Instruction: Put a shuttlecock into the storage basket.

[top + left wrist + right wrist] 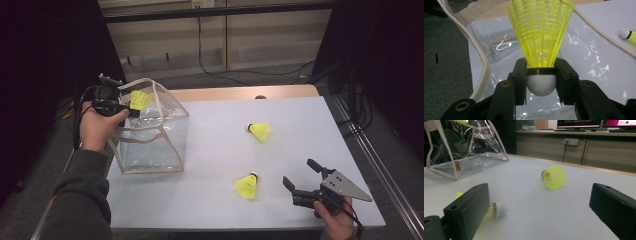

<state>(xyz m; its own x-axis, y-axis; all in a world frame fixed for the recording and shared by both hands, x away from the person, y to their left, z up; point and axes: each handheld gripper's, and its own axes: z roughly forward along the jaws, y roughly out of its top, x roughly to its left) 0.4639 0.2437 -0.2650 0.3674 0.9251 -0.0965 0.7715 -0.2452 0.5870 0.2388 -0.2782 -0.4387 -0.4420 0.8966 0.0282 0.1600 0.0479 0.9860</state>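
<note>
Right gripper [299, 181] nearest, resting low on the table [300, 115], jaws spread wide, nothing held. Just left of it, a shuttlecock [247, 185] lying on its side, cork toward the far edge, skirt toward the near edge. Farther out, second shuttlecock [259, 131] also down flat, cork pointing left. Both closer to the right hand than the left. Across at the left edge, clear bag [150, 131] standing open. Left gripper [131, 111] up at its mouth, clamped tight on the cork of a third shuttlecock [540, 40], skirt pointing away over the opening. Looks set for a drop straight down into the bag.
</note>
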